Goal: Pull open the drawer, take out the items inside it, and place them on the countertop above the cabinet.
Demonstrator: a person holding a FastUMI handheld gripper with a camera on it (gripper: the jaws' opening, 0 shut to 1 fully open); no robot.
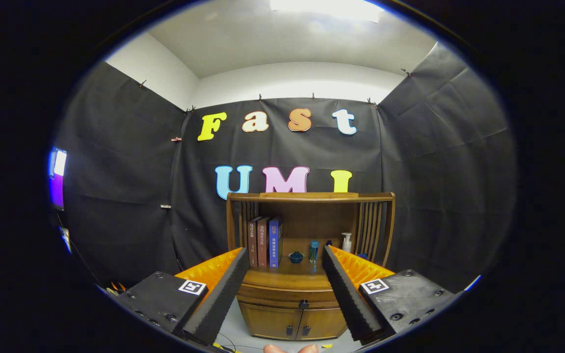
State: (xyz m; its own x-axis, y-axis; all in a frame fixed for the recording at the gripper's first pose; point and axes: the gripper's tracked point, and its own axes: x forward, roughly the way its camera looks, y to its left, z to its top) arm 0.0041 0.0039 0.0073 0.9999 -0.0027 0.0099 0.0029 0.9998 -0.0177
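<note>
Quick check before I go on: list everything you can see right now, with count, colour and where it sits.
cabinet: one, brown wood, beyond the fingers, drawer shut
drawer knob: one, dark, on the drawer front
books: three, two brown and one blue, upright on the countertop
small bowl: one, dark blue, beside the books
small bottle: one, blue-green, next to the bowl
pump bottle: one, white, by the slatted side
gripper: one, fingers open, holding nothing
fingertips of a hand: below the gripper
</note>
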